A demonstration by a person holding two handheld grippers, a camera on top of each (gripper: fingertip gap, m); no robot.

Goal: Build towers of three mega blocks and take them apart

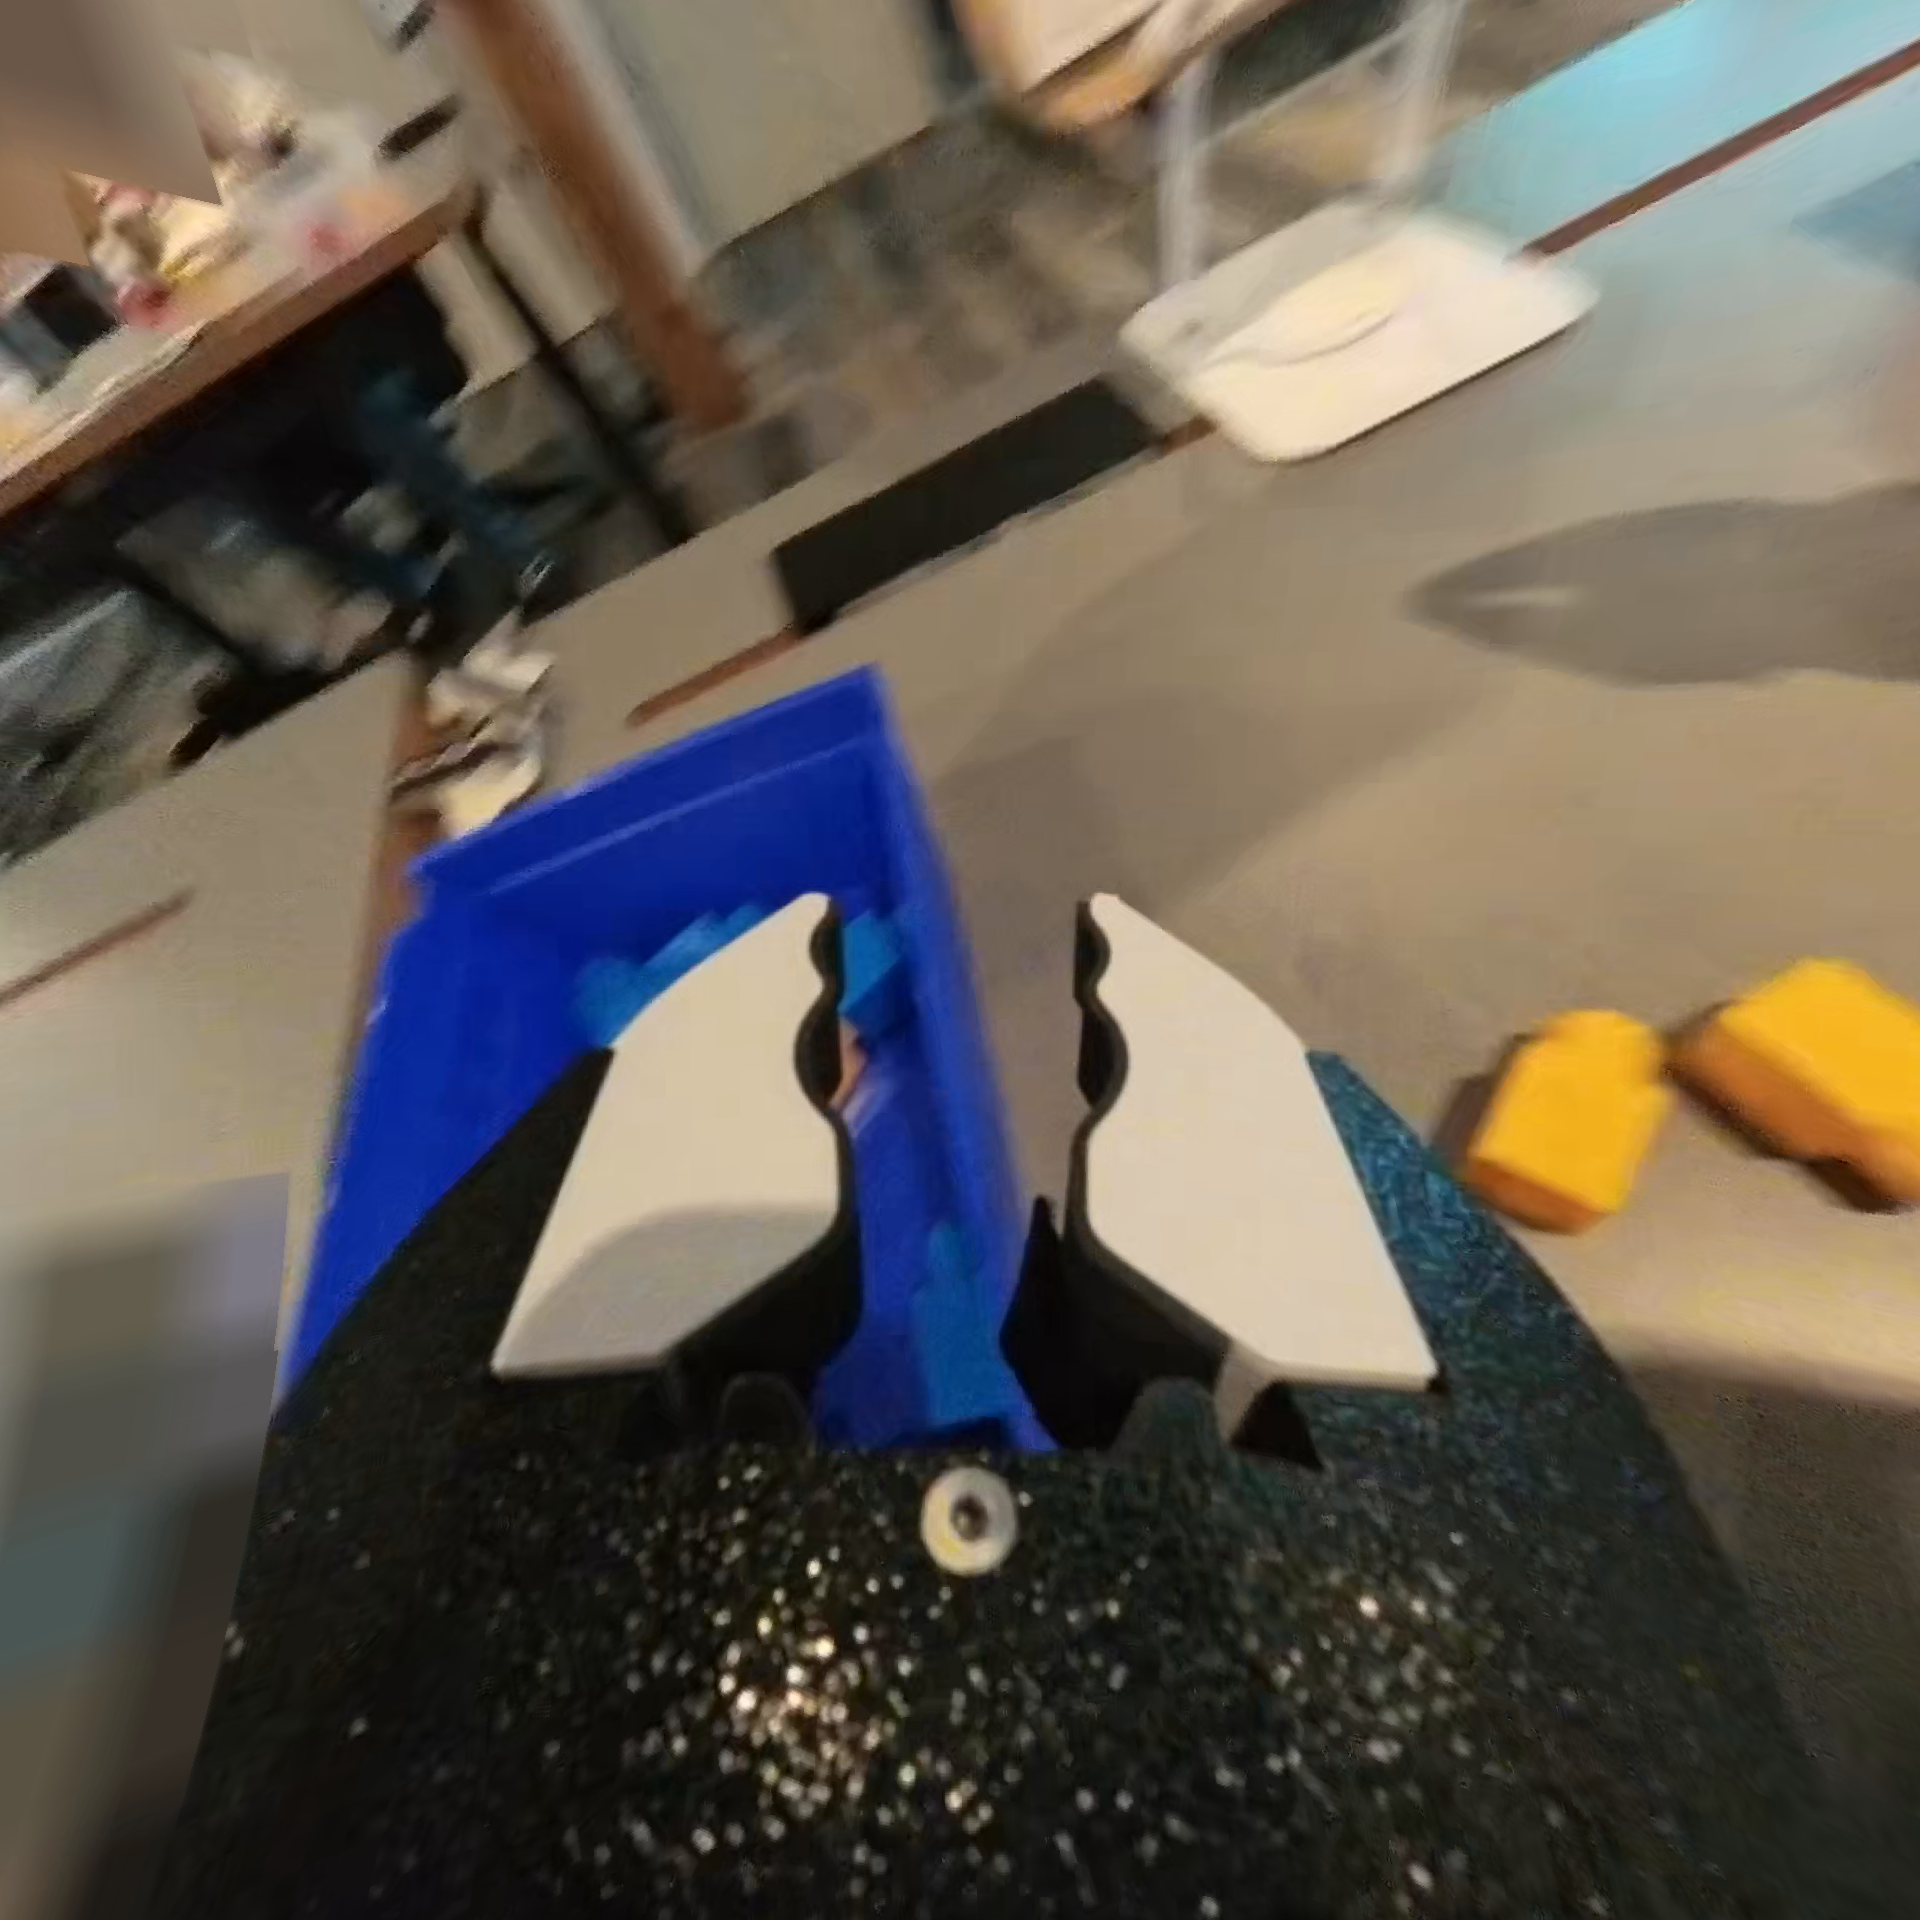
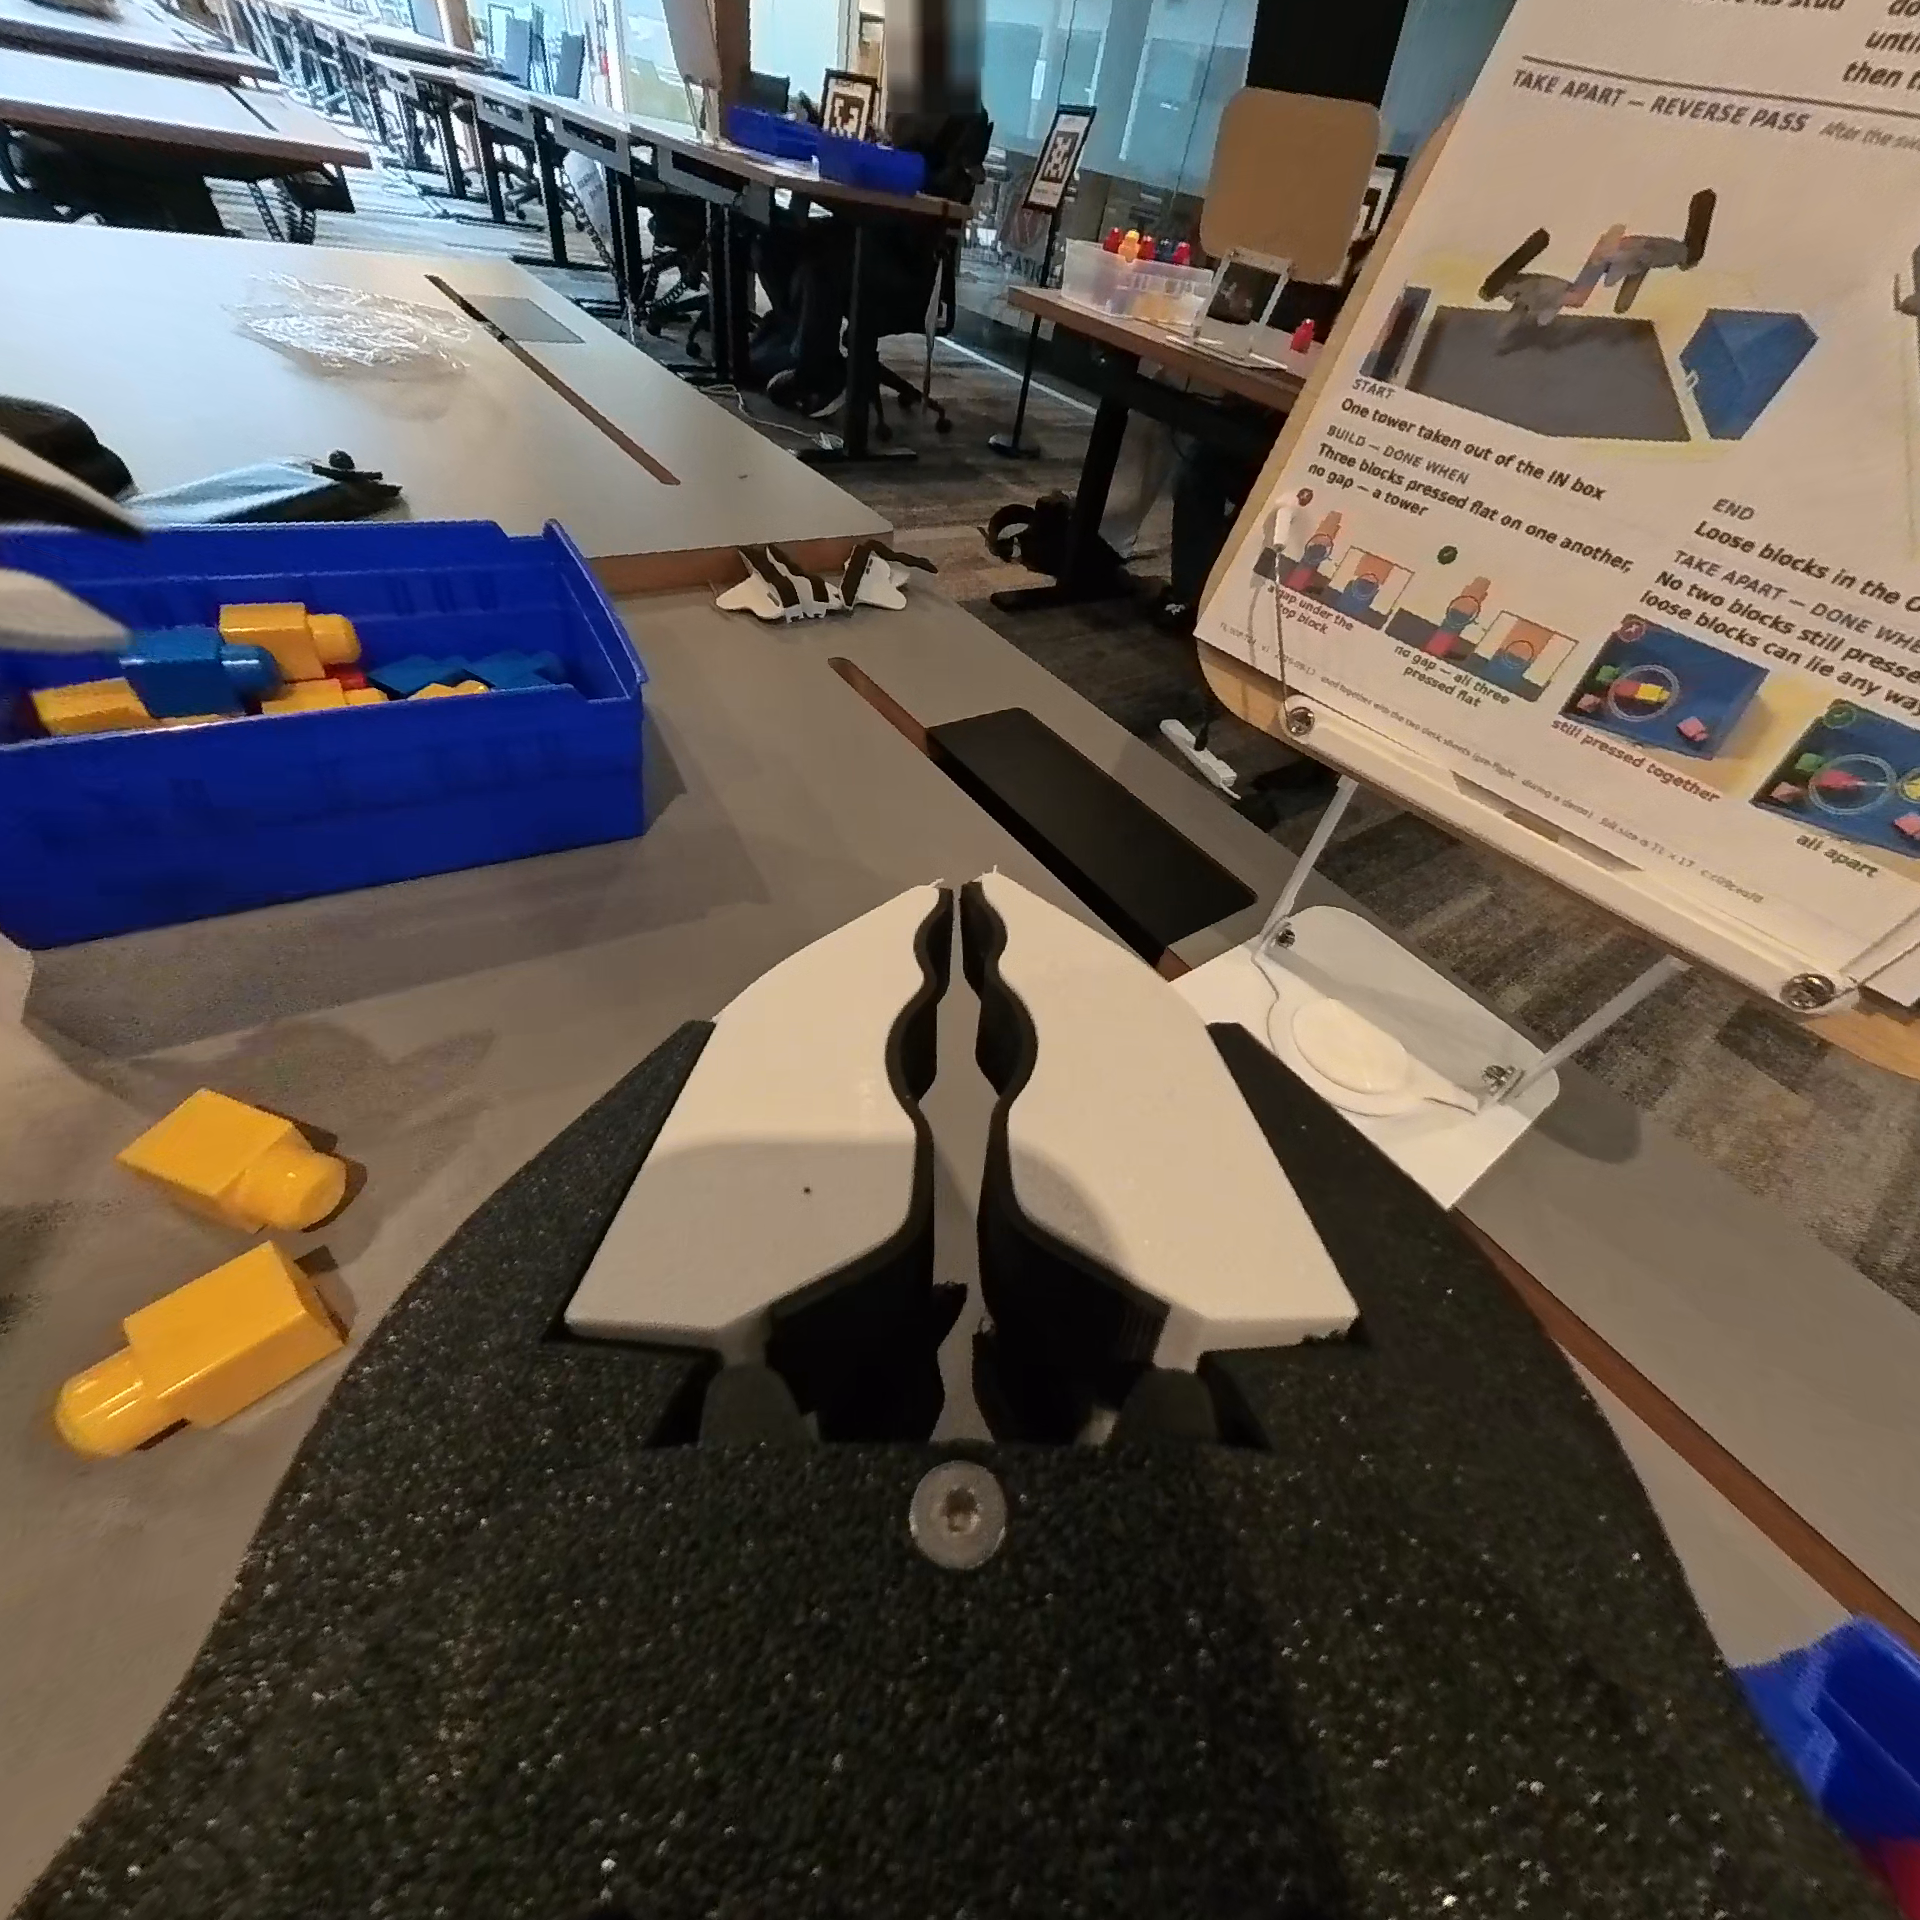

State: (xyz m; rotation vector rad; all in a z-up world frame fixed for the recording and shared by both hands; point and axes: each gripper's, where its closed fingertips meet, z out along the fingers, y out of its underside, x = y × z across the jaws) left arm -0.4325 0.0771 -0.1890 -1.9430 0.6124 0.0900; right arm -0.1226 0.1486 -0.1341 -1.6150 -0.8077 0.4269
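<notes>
A blue bin (image 1: 665, 810) lies under my left gripper (image 1: 956, 925), which is open and empty, its fingers straddling the bin's right wall. Blue blocks (image 1: 665, 966) lie inside; this view is blurred. In the right wrist view the same bin (image 2: 312, 810) holds several yellow and blue blocks, a blue one (image 2: 192, 670) on top, and the left gripper's fingers (image 2: 62, 613) hang over its left end. Two yellow blocks (image 2: 234, 1158) (image 2: 197, 1351) lie loose on the grey table; they also show in the left wrist view (image 1: 1569, 1122) (image 1: 1808, 1049). My right gripper (image 2: 958, 891) is shut and empty above the table.
An instruction board (image 2: 1558, 468) stands on a white base (image 2: 1382, 1060) at the table's right edge. A black panel (image 2: 1081, 831) is set into the table ahead. The corner of a second blue bin (image 2: 1839, 1745) shows at bottom right. Other tables and chairs stand beyond. The left gripper's tips are roughly 30 cm from the right gripper's.
</notes>
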